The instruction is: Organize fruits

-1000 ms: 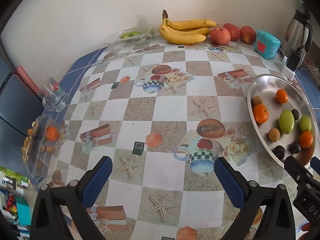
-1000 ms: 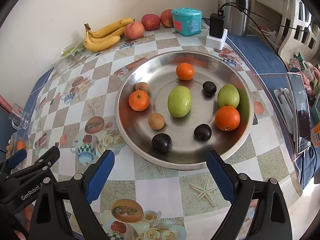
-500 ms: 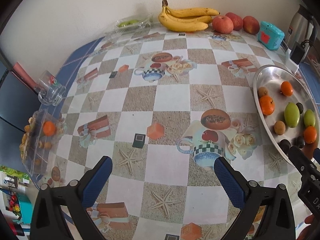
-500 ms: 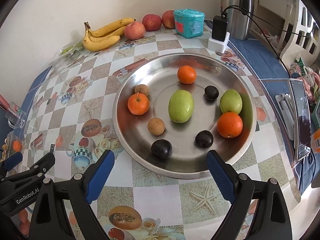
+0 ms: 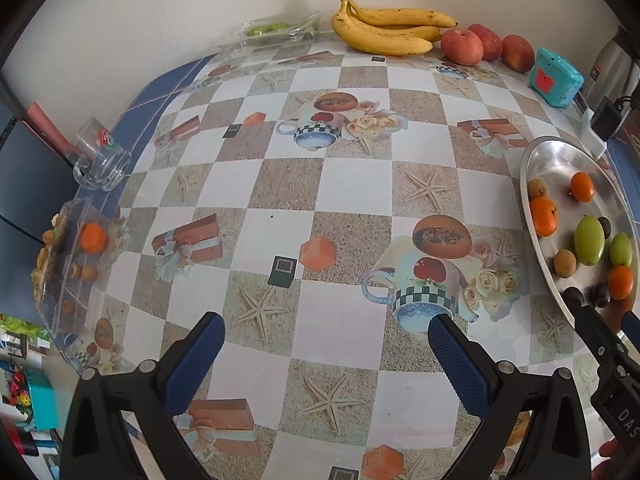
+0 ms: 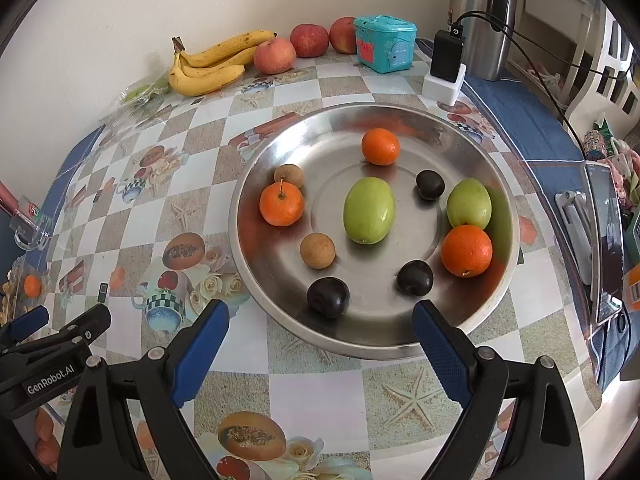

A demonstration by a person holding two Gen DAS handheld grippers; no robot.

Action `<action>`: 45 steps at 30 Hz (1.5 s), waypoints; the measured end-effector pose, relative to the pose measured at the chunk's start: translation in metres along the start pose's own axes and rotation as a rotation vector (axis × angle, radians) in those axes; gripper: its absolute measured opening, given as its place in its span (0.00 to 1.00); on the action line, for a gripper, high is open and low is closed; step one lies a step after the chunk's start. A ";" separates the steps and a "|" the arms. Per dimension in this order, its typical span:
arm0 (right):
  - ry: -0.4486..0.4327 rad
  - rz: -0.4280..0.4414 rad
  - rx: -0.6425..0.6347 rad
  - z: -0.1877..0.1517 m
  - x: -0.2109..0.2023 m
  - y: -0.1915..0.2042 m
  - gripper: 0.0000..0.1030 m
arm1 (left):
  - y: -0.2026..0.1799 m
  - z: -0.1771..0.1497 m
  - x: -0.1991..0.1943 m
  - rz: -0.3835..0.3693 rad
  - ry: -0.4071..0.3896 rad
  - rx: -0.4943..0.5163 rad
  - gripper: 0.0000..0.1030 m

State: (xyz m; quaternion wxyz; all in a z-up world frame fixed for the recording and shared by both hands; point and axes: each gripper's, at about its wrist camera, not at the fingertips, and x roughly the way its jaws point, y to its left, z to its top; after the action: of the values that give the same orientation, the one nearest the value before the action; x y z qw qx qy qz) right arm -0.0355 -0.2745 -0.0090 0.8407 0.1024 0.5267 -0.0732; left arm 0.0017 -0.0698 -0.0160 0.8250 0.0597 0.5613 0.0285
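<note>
Left gripper [image 5: 324,354] and right gripper [image 6: 320,340] both point steeply down, jaws wide apart, holding nothing

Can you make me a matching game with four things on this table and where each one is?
Things:
1. bananas
2. big green fruit
3. glass mug
4. turquoise toy house

Places:
A. in the middle of the metal tray
B. lying on its side at the table's left edge
C. by the wall, left of the red apples
D. by the wall, right of the red apples

Pairs: 1-C, 2-A, 3-B, 4-D
</note>
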 end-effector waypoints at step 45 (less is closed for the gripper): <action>0.028 -0.004 -0.026 -0.001 0.005 0.004 0.91 | 0.001 -0.001 0.002 -0.004 0.007 -0.008 1.00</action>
State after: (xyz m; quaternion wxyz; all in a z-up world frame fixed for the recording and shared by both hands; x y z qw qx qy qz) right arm -0.0330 -0.2707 -0.0137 0.8344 0.0912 0.5395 -0.0665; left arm 0.0015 -0.0686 -0.0178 0.8234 0.0551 0.5641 0.0295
